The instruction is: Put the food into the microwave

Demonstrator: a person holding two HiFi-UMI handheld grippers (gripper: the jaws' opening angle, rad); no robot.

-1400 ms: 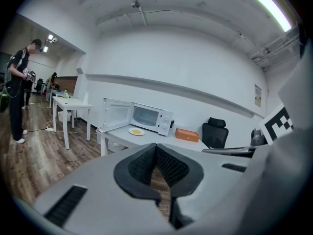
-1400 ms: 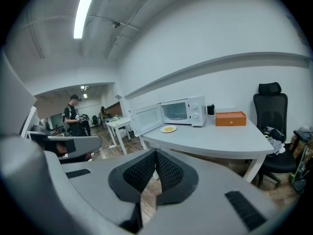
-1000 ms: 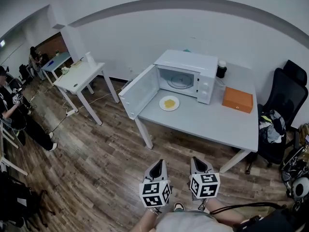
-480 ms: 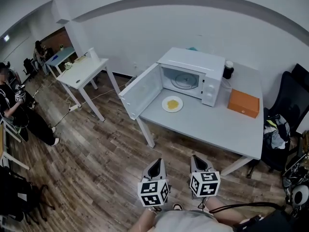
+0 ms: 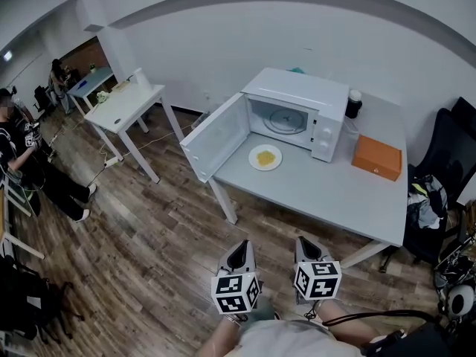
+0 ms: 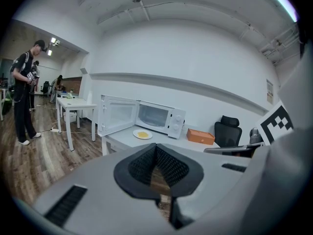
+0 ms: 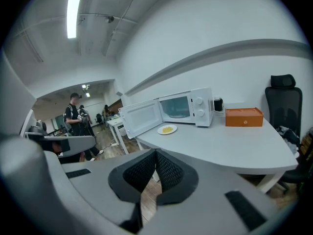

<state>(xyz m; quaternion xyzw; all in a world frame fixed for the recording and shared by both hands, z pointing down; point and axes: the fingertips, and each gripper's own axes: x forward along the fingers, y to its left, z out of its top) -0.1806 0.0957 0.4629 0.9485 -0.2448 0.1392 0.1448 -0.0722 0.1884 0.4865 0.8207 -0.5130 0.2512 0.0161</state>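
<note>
Since a second ago the table [image 5: 335, 195] and microwave [image 5: 297, 108] have slid a little up and to the right in the head view, and the person [image 5: 22, 162] at far left has shifted towards the edge. The two grippers hang where they were, low and close to the body.

The left gripper [image 5: 239, 253] has its jaws closed tip to tip with nothing between them; through the slit behind the pads only floor shows. The right gripper [image 5: 306, 245] is the same, pads together and empty.

The food [image 5: 265, 157] is a yellow heap on a plate [image 5: 252, 161], which sits on the table just in front of the open microwave cavity, near the table's front-left edge. The door [image 5: 212, 138] is swung out to the left and stands just beside the plate on that side.

From the grippers the plate lies ahead, well apart, across bare floor. It sits between the two grippers' lines, a shade nearer the left one. Each gripper view shows it close to centre, so neither gripper has a clear lead. The plate is round, so no long axis governs the grip. With the door on the left, the rim facing the person and the right side look the freer way in. The cavity is straight behind the plate.
</note>
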